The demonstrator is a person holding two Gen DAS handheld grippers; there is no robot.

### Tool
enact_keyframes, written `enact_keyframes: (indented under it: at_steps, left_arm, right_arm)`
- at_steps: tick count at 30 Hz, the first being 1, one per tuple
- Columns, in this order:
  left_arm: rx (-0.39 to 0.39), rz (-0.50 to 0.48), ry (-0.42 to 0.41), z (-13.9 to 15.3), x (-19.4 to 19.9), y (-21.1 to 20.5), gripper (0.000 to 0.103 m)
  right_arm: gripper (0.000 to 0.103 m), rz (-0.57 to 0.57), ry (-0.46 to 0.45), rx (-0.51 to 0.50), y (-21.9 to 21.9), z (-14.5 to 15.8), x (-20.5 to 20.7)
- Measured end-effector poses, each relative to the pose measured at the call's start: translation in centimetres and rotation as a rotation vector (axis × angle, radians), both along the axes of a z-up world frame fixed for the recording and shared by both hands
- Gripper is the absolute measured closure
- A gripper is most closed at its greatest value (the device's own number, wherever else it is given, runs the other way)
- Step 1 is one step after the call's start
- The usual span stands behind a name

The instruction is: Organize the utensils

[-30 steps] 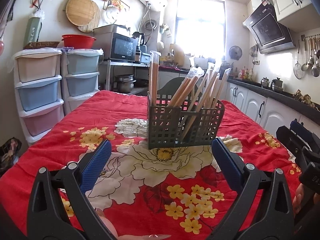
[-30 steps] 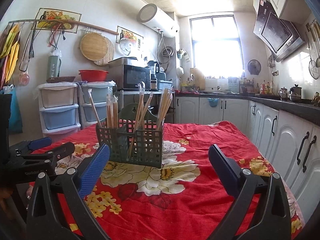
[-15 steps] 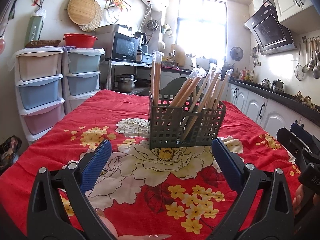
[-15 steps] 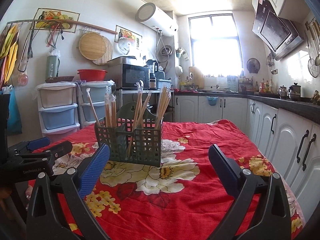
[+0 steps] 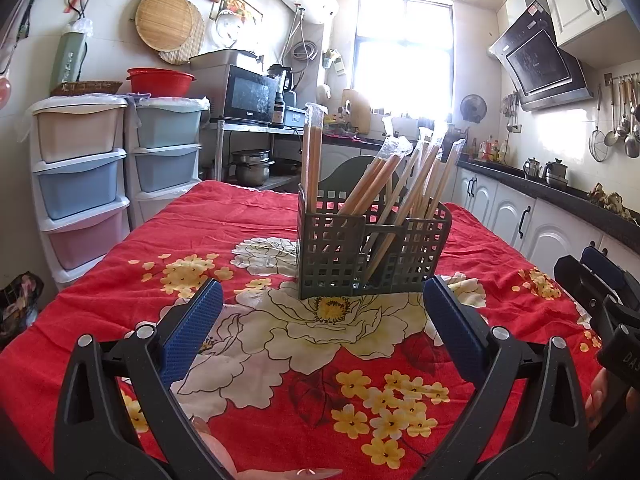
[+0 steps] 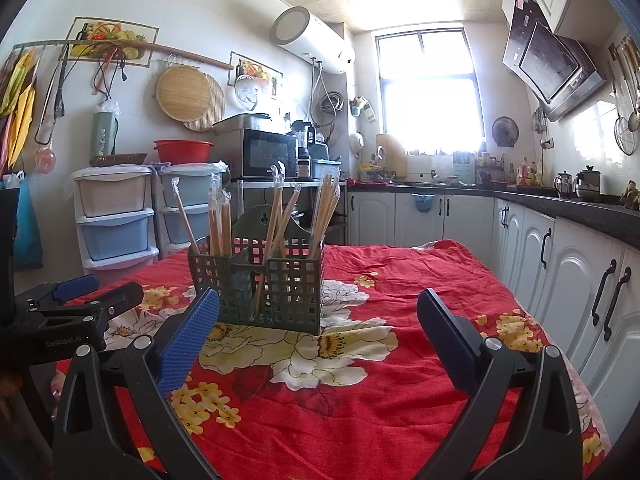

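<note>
A dark green lattice utensil holder [image 5: 372, 256] stands upright on the red flowered tablecloth [image 5: 248, 232]. It holds several plastic-wrapped wooden chopsticks [image 5: 400, 184] leaning in its compartments. It also shows in the right wrist view [image 6: 260, 284] with its chopsticks [image 6: 280, 216]. My left gripper [image 5: 320, 320] is open and empty, low over the cloth just in front of the holder. My right gripper [image 6: 316, 328] is open and empty, near the holder's right front. Each gripper shows at the edge of the other's view: the right one [image 5: 600, 296], the left one [image 6: 72, 312].
Stacked plastic drawer units [image 5: 80, 184] stand left of the table. A black counter with white cabinets [image 6: 560, 256] runs along the right. A microwave [image 5: 248, 96] and a red basin [image 5: 160, 82] sit behind. The table's right edge [image 6: 576, 392] is close to the cabinets.
Both views have drifted slightly; the holder sits a little closer and more central in each. Both grippers stay open and empty.
</note>
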State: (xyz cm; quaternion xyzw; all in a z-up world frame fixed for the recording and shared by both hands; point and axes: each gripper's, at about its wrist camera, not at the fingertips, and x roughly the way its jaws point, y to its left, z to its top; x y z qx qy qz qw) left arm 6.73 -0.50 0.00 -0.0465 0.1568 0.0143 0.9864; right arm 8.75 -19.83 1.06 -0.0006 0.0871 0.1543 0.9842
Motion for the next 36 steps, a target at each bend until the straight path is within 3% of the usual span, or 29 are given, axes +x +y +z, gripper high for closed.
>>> enact_keyframes:
  at_steps: [28, 36]
  left_arm:
    - [-0.002, 0.003, 0.010, -0.1, 0.1, -0.2, 0.011]
    - [-0.022, 0.040, 0.069, -0.8, 1.0, 0.5, 0.011]
  right_arm:
    - [0.007, -0.013, -0.003, 0.010, -0.2, 0.1, -0.4]
    - [0.007, -0.062, 0.025, 0.033, -1.0, 0.8, 0.0]
